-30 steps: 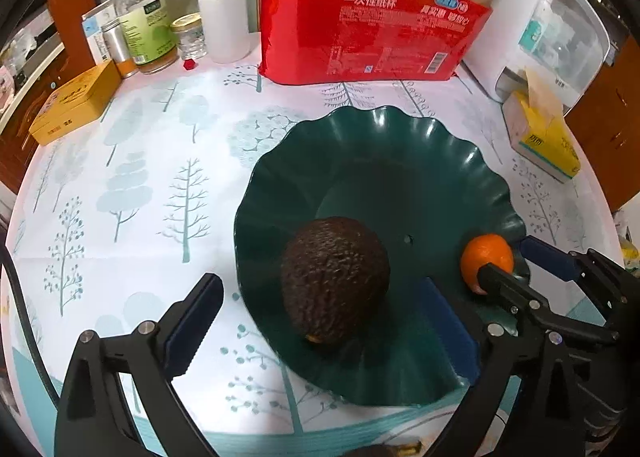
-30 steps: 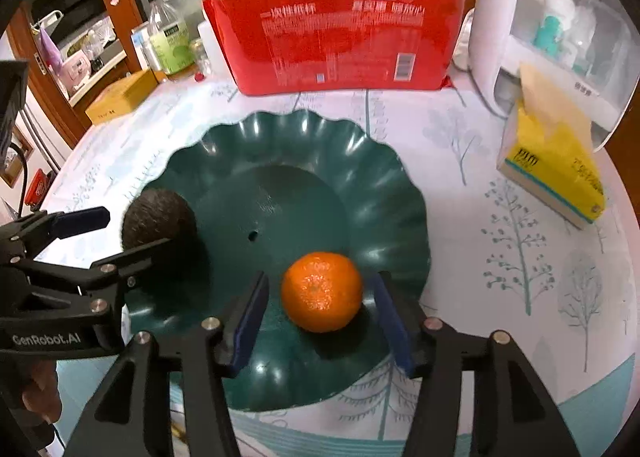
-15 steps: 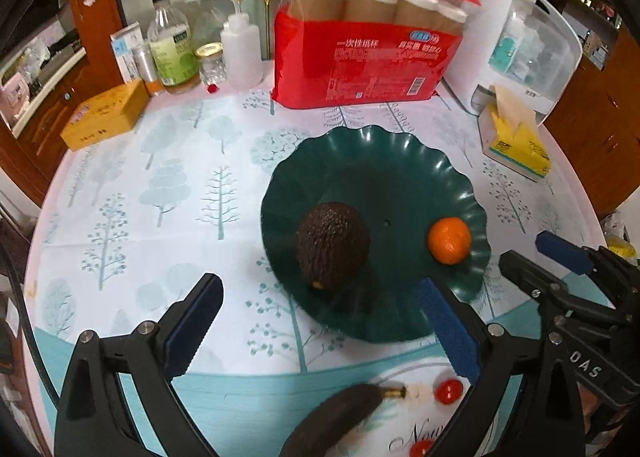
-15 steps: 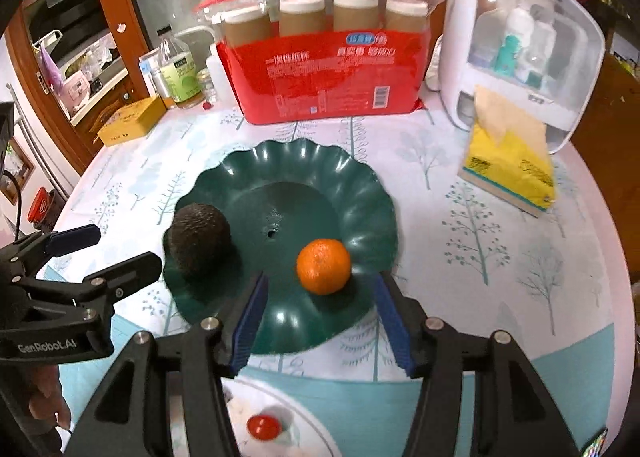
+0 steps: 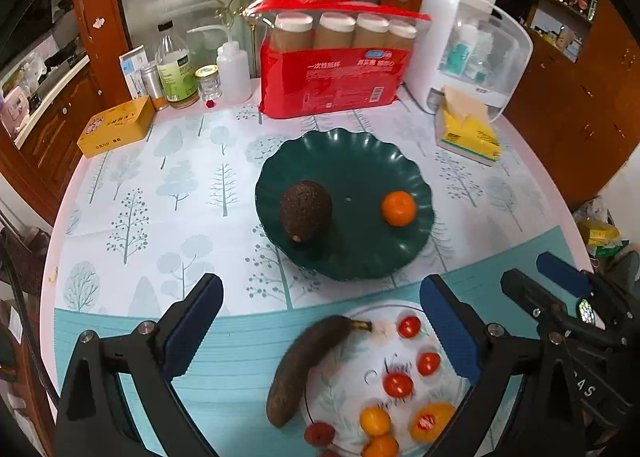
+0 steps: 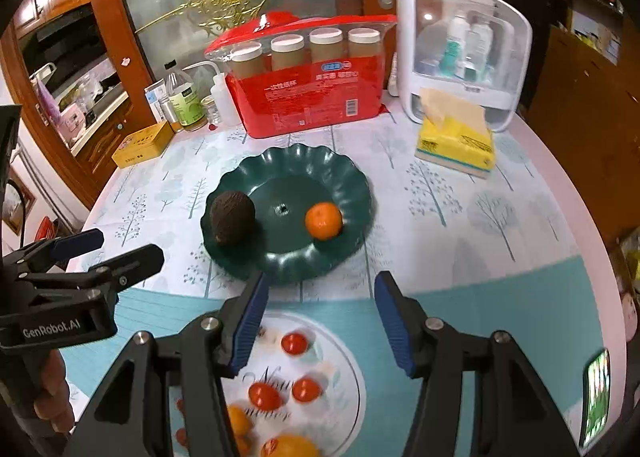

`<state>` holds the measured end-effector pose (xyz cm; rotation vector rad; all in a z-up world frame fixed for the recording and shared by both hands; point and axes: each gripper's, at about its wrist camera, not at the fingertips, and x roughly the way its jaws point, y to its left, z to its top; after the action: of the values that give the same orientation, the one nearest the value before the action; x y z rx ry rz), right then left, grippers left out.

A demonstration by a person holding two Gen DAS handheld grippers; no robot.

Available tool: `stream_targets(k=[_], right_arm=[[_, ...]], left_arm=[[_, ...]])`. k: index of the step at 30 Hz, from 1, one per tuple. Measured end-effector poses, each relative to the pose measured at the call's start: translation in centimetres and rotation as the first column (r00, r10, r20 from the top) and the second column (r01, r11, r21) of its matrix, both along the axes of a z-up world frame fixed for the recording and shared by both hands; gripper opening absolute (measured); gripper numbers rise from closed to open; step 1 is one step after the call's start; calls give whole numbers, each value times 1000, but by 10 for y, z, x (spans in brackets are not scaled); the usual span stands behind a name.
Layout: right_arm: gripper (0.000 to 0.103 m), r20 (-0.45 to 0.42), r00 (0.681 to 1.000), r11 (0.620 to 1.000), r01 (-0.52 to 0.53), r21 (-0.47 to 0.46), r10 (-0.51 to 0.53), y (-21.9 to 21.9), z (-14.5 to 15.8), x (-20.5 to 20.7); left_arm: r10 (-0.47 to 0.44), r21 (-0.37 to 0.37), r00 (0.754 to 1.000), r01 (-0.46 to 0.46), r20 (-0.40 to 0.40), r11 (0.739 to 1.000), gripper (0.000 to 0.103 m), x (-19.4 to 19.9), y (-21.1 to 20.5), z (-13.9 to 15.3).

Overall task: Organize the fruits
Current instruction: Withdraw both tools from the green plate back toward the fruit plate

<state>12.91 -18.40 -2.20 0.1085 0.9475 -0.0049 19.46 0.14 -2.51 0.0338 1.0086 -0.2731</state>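
— Both grippers? Left gripper gaping wide, right gripper partly open, both empty.
— Fruit? Avocado and mandarin in green dish; rest on white plate, partly cut off, blurred.

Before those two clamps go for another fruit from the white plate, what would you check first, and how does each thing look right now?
1. Left gripper empty, fingers apart: ok.
2. Right gripper empty, fingers apart: ok.
3. Avocado and orange resting in the green dish: ok.
4. Room left in the dish: ok.
5. Banana partly off the white plate: cannot tell if steady.
6. Tomatoes unobstructed: ok.
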Motion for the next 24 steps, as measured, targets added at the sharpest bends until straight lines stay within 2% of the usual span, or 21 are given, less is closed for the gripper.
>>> stream_targets(k=[9, 14, 18, 24], right_arm=[[56, 42, 999, 999, 30, 33, -32, -3, 36, -35], [56, 93, 996, 999, -9, 53, 4, -5, 59, -50], [56, 106, 993, 998, -49, 42, 44, -4, 65, -63], [56, 93, 991, 993, -102, 53, 97, -3, 56, -85]], left_arm=[[13, -7, 998, -12, 61, 1000, 98, -43, 2, 44], [47, 18, 994, -49, 100, 999, 98, -72, 0, 64], [58, 23, 994, -61, 88, 998, 98, -94, -3, 63], [94, 18, 995, -95, 28, 995, 98, -126, 2, 39]])
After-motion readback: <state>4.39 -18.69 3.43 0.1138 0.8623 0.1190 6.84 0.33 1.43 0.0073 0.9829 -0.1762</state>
